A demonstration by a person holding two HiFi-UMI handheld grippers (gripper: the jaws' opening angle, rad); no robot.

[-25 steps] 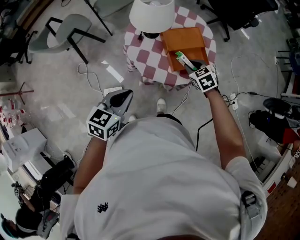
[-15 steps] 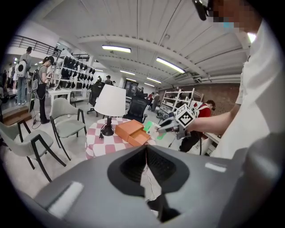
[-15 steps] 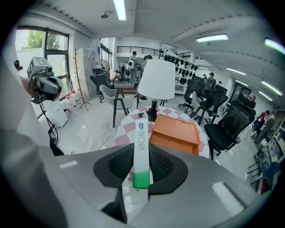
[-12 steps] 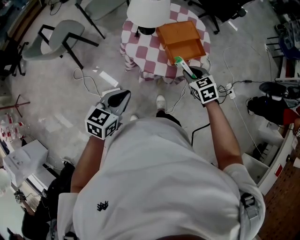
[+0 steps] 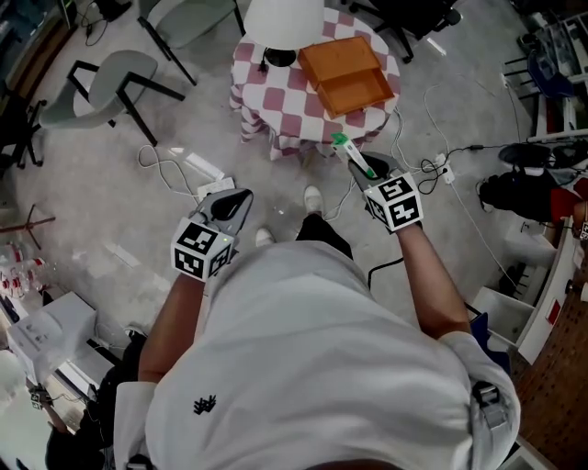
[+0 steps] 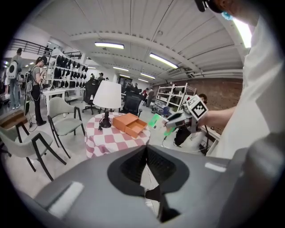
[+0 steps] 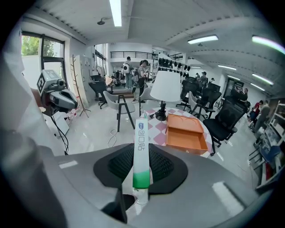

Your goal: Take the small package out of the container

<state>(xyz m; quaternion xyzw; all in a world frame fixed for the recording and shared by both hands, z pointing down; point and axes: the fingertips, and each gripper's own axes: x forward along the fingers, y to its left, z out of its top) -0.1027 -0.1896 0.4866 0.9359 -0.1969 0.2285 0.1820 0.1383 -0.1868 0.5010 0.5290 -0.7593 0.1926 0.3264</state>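
Observation:
The orange container (image 5: 347, 73) lies with its lid flipped back on the red-and-white checked table (image 5: 276, 101); it also shows in the right gripper view (image 7: 187, 133) and the left gripper view (image 6: 130, 124). My right gripper (image 5: 360, 165) is shut on the small package (image 5: 349, 154), a slim white and green box, held off the table's near edge, over the floor. Seen from the right gripper (image 7: 143, 153), the small package (image 7: 140, 133) stands upright between the jaws. My left gripper (image 5: 244, 196) hangs low at the left, shut and holding nothing.
A white lamp (image 5: 285, 23) stands on the table beside the container. A grey chair (image 5: 110, 78) is at the left, dark office chairs at the back. Cables (image 5: 175, 165) lie on the floor near my feet. People stand by racks far behind (image 7: 133, 71).
My right gripper has drawn back from the container with the package in it, out past the table's edge. The table now sits farther off. The left gripper has hardly moved.

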